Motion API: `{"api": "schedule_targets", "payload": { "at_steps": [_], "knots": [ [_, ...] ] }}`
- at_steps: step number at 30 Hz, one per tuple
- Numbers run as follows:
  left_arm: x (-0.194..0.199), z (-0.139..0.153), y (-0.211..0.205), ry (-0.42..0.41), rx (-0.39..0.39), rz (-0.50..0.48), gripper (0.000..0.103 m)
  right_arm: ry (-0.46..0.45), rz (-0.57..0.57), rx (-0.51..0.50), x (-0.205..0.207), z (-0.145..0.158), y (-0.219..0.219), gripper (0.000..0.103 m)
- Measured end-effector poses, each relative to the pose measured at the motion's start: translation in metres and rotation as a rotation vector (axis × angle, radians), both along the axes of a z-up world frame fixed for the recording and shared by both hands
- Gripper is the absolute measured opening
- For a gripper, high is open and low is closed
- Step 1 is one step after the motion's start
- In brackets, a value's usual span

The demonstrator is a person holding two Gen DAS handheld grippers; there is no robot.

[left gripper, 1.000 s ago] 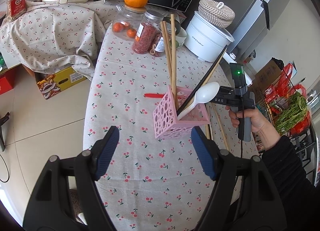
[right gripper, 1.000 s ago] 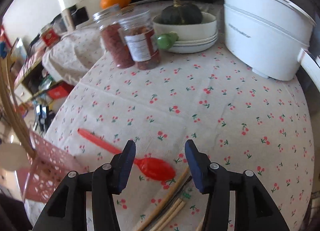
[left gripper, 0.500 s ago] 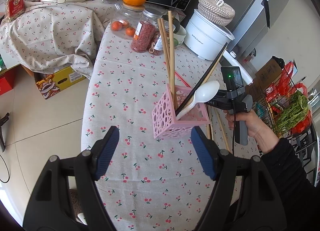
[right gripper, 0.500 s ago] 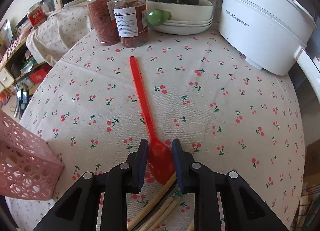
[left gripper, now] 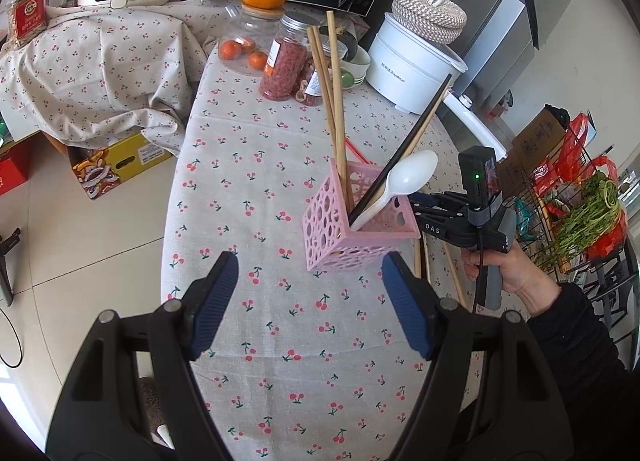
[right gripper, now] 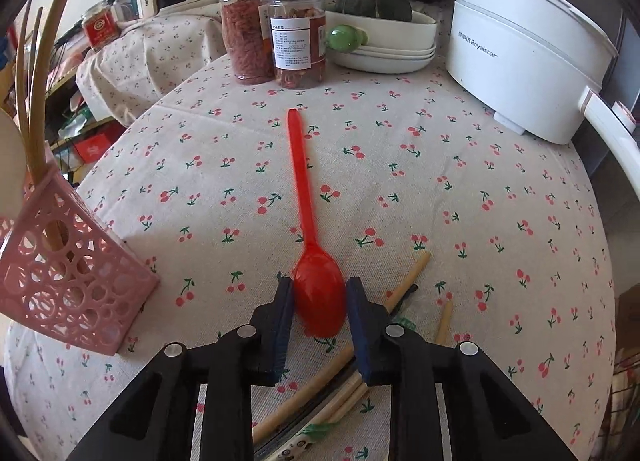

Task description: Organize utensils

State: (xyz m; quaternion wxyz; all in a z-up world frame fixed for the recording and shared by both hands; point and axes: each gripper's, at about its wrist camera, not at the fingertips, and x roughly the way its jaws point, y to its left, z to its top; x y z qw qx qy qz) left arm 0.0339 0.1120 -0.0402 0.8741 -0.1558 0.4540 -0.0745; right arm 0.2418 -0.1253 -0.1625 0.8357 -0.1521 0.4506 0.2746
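Observation:
A pink perforated utensil basket (left gripper: 352, 229) stands on the cherry-print tablecloth and holds wooden chopsticks (left gripper: 334, 101), a black chopstick (left gripper: 404, 149) and a white spoon (left gripper: 404, 181); it also shows at the left of the right wrist view (right gripper: 68, 273). My right gripper (right gripper: 320, 297) is shut on the bowl of a red plastic spoon (right gripper: 308, 229), whose handle points away over the cloth. My left gripper (left gripper: 308, 301) is open and empty, hovering in front of the basket.
Loose wooden chopsticks (right gripper: 404, 289) lie on the cloth under my right gripper. Two jars of red dried goods (right gripper: 272, 37), a white bowl with a squash (right gripper: 380, 33) and a white electric pot (right gripper: 524, 61) stand at the table's far side.
My right gripper turned toward the red spoon, moved in over its bowl and closed on it. The spoon's handle now points straight away. My left gripper stayed open and drifted slightly.

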Motion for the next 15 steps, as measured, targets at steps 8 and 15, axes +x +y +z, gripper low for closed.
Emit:
{"api": "schedule_targets", "payload": {
  "at_steps": [8,15],
  "knots": [
    [-0.006,0.000,-0.013,-0.020,0.061,-0.068,0.075,0.067,-0.002,-0.045,-0.035,0.056,-0.020,0.026],
    [-0.010,-0.008,-0.024,0.005,0.093,-0.121,0.075,0.153,0.065,-0.293,-0.091,0.121,-0.038,0.026]
  ]
}}
